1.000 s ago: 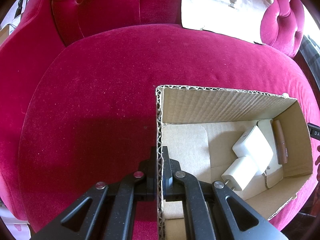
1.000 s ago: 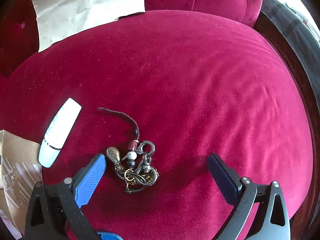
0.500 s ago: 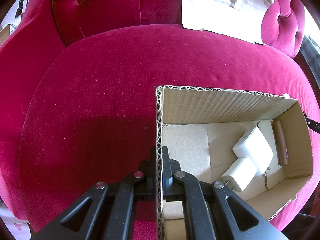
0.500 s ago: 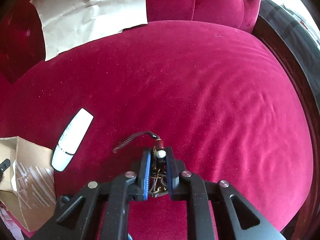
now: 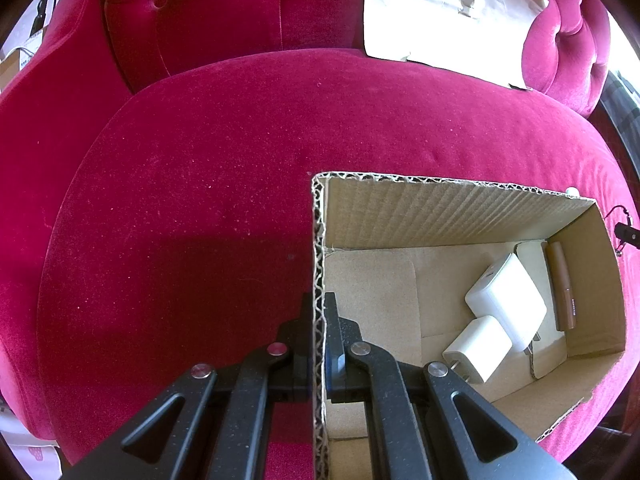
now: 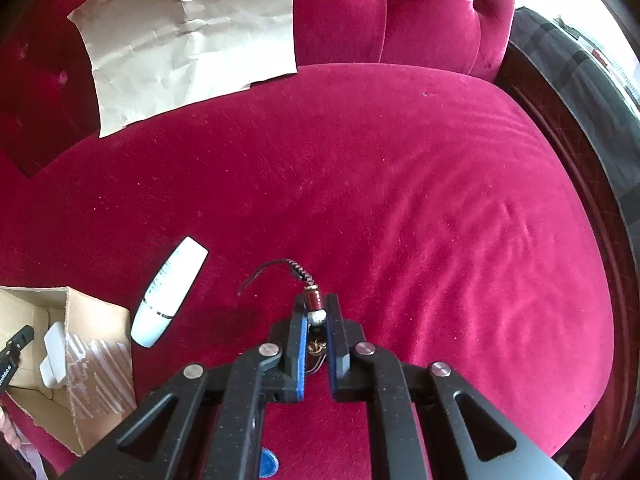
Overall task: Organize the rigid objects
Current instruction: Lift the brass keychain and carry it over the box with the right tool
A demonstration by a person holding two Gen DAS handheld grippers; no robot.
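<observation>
Left gripper (image 5: pixel 319 316): fingers clamped on the near-left wall of the cardboard box (image 5: pixel 448 216).
Right gripper (image 6: pixel 316 320): fingers closed on the keychain (image 6: pixel 314 308), its braided cord curling out past the tips.
Box contents: two white chargers (image 5: pixel 506 300) at the right end, a brown tube (image 5: pixel 562 284) along the far-right wall.
White tube (image 6: pixel 170 290): lying on the red sofa cushion (image 6: pixel 400 200), between box and keychain.
Paper sheet (image 6: pixel 188 44): leaning against the sofa back.

Crimson tufted velvet sofa (image 6: pixel 400 200), sunlit seat, dark wooden frame (image 6: pixel 600 240)
</observation>
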